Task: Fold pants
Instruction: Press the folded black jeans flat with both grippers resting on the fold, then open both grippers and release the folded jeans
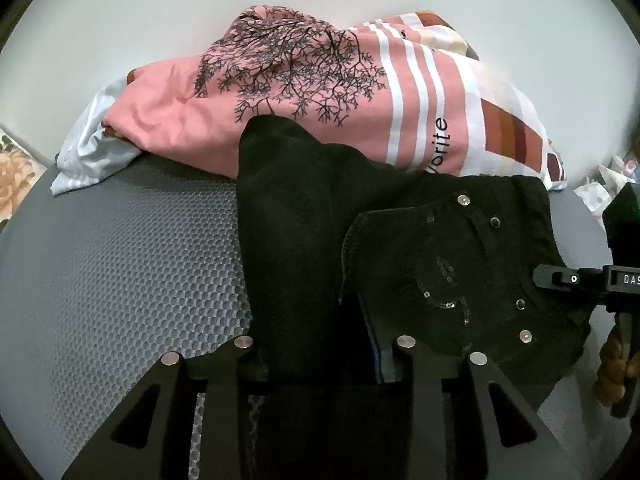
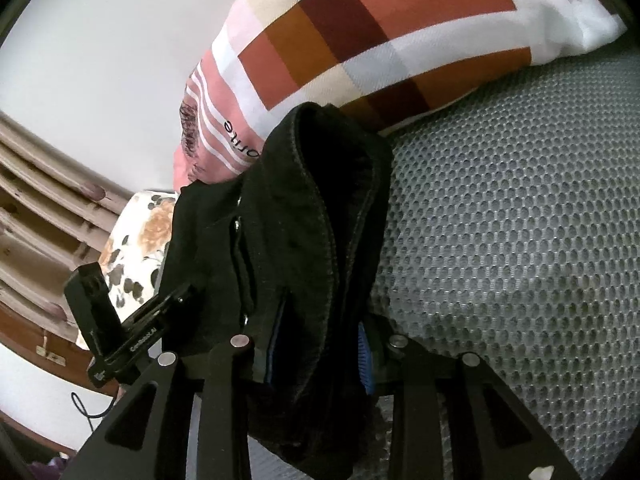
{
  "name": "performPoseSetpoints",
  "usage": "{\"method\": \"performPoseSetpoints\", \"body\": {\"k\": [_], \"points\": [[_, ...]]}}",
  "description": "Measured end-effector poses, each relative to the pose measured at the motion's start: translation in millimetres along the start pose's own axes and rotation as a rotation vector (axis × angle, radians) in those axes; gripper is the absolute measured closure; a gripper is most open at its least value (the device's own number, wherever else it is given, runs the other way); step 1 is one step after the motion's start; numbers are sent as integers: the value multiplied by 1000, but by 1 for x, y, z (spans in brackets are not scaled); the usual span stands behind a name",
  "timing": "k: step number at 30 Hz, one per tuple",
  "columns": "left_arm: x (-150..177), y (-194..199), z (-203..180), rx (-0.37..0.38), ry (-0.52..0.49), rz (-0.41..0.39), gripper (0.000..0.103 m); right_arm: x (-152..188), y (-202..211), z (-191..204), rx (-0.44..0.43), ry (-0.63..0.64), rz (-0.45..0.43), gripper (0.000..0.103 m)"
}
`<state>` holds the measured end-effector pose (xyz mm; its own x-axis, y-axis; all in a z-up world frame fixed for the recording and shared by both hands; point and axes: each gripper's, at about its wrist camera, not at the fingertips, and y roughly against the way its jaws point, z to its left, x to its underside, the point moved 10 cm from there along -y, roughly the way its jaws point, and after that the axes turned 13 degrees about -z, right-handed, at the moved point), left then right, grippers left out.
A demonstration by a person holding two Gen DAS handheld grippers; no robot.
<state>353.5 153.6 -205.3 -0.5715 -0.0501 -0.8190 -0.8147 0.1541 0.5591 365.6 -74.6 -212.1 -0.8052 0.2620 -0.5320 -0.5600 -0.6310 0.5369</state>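
Black pants [image 1: 420, 248] with metal studs and sequins lie bunched on a grey mesh mattress [image 1: 120, 280]. One leg reaches back onto a pink pillow [image 1: 280, 92]. My left gripper [image 1: 325, 344] has a fold of the pants between its fingers, and the jaws stand apart, loose around the cloth. In the right wrist view, my right gripper [image 2: 320, 344] is shut on a thick seamed bunch of the pants [image 2: 304, 208], which hangs over its blue pads. Each gripper shows at the edge of the other's view: the right one [image 1: 580, 280] and the left one [image 2: 132, 332].
A checked pillow [image 2: 360, 28] leans behind the pants, beside the pink one. A white cloth [image 1: 92, 148] sticks out at the pink pillow's left end. A floral cushion [image 2: 140, 240] and a wooden frame [image 2: 40, 200] lie past the mattress edge. Bare mesh [image 2: 520, 220] spreads to the right.
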Motion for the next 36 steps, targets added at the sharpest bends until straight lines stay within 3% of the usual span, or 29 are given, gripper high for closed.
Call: {"method": "performPoseSetpoints", "body": {"k": [12, 18, 20, 23, 36], "points": [[-2, 1, 1, -42, -1, -20, 57, -1, 0, 4, 78, 100, -96, 69], [-2, 1, 6, -76, -1, -23, 48, -4, 1, 6, 134, 140, -144, 56], [-3, 0, 7, -83, -2, -25, 46, -4, 0, 9, 169, 176, -155, 46], [-3, 0, 8, -104, -13, -28, 43, -2, -5, 16, 189, 231, -151, 39], [-5, 4, 10, -149, -43, -53, 37, -2, -8, 16, 248, 281, -168, 25]]}}
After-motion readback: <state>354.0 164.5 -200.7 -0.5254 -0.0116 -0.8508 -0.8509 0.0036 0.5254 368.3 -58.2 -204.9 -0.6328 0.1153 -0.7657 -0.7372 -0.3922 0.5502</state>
